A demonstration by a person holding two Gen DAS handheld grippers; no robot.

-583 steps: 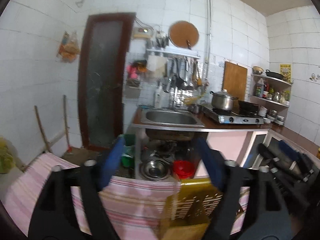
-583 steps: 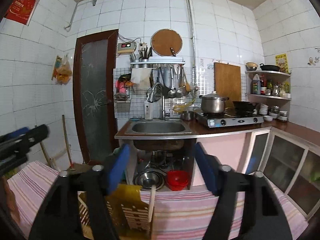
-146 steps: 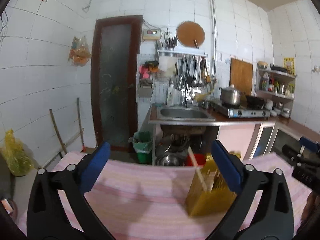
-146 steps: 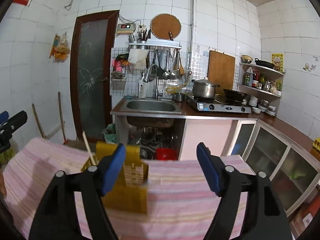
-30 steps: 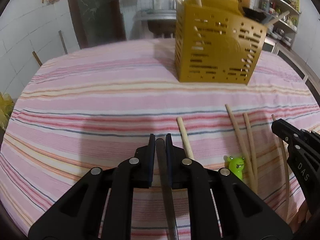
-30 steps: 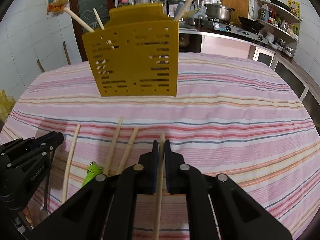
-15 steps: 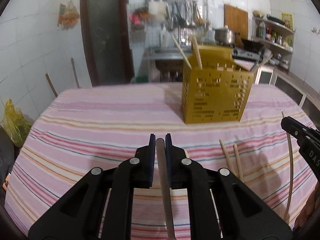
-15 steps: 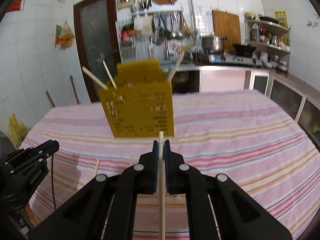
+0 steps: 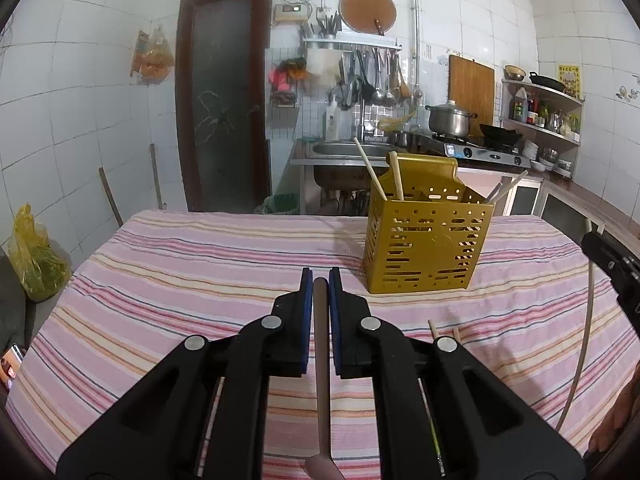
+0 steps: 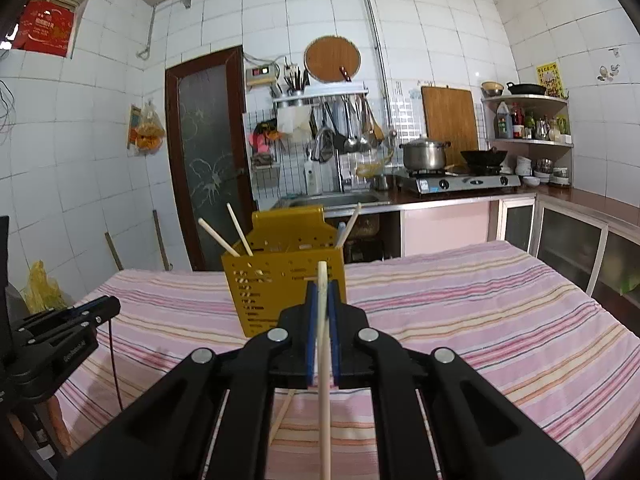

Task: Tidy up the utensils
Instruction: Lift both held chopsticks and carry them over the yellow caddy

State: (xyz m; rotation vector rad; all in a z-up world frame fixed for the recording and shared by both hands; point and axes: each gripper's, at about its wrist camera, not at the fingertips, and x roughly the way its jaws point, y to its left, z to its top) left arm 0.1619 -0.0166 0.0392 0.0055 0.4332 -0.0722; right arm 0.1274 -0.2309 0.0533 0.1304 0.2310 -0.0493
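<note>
A yellow slotted utensil holder [image 9: 426, 240] stands on the striped tablecloth [image 9: 200, 264] and holds several chopsticks. It also shows in the right wrist view [image 10: 284, 276]. My left gripper [image 9: 320, 280] is shut on a dark brown utensil handle [image 9: 321, 360], lifted above the cloth, left of and nearer than the holder. My right gripper [image 10: 322, 292] is shut on a pale wooden chopstick [image 10: 324, 380], lifted in front of the holder. Two loose chopsticks [image 9: 436, 330] lie on the cloth below.
The right gripper's body [image 9: 612, 264] and its chopstick enter the left wrist view at the right edge. The left gripper's body [image 10: 56, 336] shows at the left in the right wrist view. A sink, stove and shelves stand behind the table.
Both grippers have risen and tilted up with their utensils over the last second. The holder now sits lower and farther in both views. The loose chopsticks and green frog piece dropped mostly out of sight.
</note>
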